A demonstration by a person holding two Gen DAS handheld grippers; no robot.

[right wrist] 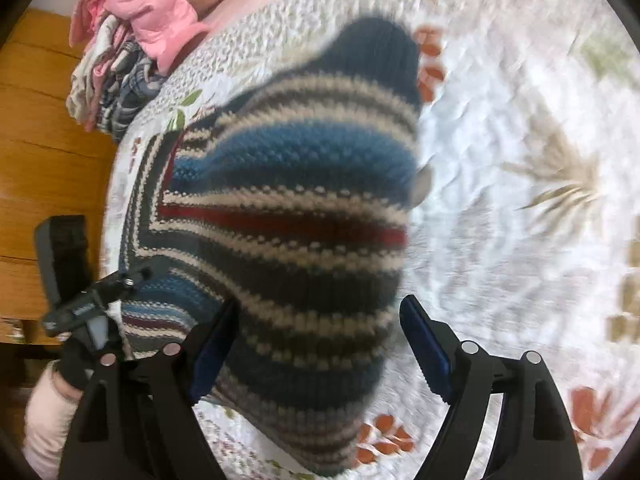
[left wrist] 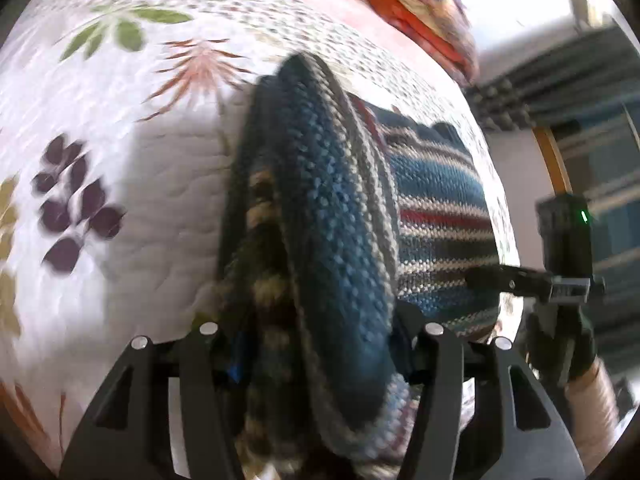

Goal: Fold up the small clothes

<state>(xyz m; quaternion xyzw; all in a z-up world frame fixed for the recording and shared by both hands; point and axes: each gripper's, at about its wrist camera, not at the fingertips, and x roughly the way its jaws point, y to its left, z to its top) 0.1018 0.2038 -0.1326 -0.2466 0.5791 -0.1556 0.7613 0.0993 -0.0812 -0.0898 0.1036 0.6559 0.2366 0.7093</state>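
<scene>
Left gripper (left wrist: pixel 316 344) is clamped on a thick bunched fold of the striped knit sweater (right wrist: pixel 292 216), lifted off the quilted bed (left wrist: pixel 152 184); right gripper (right wrist: pixel 320 344) is wide open with the knit between its fingers, holding nothing. My worry: that bulky wad slips out mid-fold and the layers flop crooked. Only the right wrist view shows the pile of clothes (right wrist: pixel 120 60) at the bed edge; the left shows a pillow (left wrist: pixel 420 12).

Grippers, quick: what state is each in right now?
Left gripper: shut on the striped knit sweater, a bunched fold between its tongs.
Right gripper: open, holding nothing.
</scene>
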